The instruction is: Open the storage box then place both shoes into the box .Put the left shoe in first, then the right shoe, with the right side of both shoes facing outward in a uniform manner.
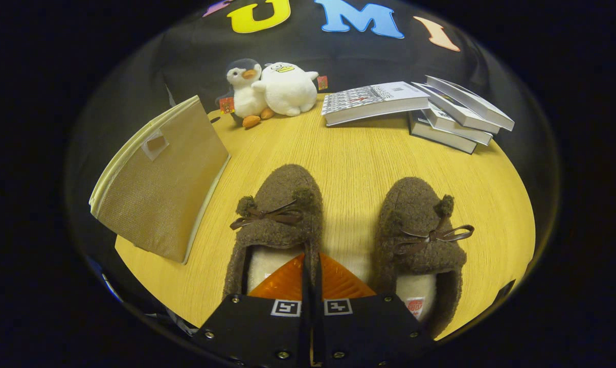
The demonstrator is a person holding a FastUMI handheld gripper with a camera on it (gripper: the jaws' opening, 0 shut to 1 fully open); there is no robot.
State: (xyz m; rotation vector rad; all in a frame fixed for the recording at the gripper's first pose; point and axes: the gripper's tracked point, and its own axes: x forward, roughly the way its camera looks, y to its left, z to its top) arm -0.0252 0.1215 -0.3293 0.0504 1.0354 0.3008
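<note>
Two brown fuzzy slippers with ribbon bows lie side by side on the wooden table [348, 153], toes pointing away from me. My gripper [312, 261] is shut on the left shoe [279, 204]: one finger is inside its cream lining and the other is outside, pinching its right side wall near the heel. The right shoe [420, 225] rests just right of the fingers, untouched. The beige fabric storage box [159, 184] stands to the left of the left shoe, with a small handle opening on the face towards me. I cannot tell whether its lid is open.
Two plush toys, a penguin [246, 92] and a white round bird [287, 87], sit at the table's far edge. Beyond the right shoe lies a spread stack of books [420, 105]. Bare wood stretches between the shoes and the books.
</note>
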